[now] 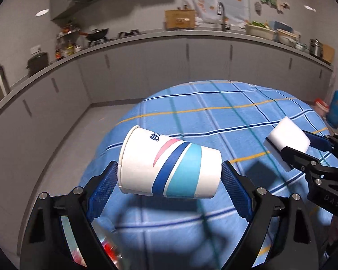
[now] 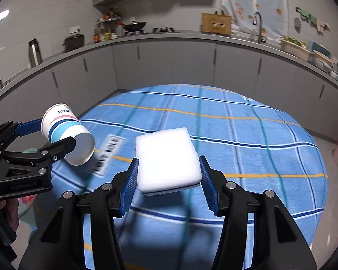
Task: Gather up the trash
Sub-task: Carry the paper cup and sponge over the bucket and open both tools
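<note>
At frame ctr of left-wrist view, a cup point(image 1: 169, 164) is pinched sideways, end to end, by the left gripper point(image 1: 169, 180) above the cloth point(image 1: 191, 103). At ctr of right-wrist view, a white pack point(image 2: 167, 159) is clamped by the right gripper point(image 2: 169, 180).

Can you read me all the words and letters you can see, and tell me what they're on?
"DA5": on the black body of the right tool, partly cut off.
Blue characters on the paper cup: too blurred to read.
Dark print on the blue tablecloth: blurred, unreadable.
Faint lettering on the left tool: unreadable.
Print on the wooden box on the counter: too small.
</note>
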Tool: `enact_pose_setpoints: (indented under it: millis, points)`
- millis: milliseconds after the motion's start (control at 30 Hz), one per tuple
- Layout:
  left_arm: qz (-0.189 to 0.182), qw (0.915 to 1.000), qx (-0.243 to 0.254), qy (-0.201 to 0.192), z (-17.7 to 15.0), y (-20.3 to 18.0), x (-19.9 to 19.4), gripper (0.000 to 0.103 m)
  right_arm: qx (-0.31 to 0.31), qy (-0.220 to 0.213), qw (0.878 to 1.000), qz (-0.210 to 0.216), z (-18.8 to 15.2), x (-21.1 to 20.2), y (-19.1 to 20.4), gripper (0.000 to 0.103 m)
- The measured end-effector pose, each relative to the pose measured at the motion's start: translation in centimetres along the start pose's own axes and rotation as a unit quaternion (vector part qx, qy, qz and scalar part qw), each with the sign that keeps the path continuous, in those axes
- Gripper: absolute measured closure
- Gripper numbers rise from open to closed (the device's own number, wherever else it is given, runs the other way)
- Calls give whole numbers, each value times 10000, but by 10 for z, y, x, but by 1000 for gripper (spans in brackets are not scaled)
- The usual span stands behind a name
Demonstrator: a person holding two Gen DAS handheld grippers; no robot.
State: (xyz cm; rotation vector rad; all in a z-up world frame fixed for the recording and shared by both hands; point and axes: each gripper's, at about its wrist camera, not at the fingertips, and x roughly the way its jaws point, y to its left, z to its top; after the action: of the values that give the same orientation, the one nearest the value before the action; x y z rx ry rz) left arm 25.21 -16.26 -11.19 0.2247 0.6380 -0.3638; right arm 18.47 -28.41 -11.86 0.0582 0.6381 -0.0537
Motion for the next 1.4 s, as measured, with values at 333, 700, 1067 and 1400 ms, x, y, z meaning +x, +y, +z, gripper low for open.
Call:
enact_pose_setpoints:
  millis: [333,700,1067,1400]
  points:
    - [646,9969,-426,-106,-31,60,-51,14,-353,-115,9982,468,-1,-13,63,50]
    - [1104,9902,-842,-130,-63,107,-91,14,-706,-237,9934,867,0,-26,115,50]
    - [1437,9821,-1209,-173,-84,142,-124,14,-1104,-340,9846,1313,2,-37,163,50]
    - [1634,9762,-1418,-130,-100,164,-138,14,-1400,-387,9763,1607,5,-40,202,50]
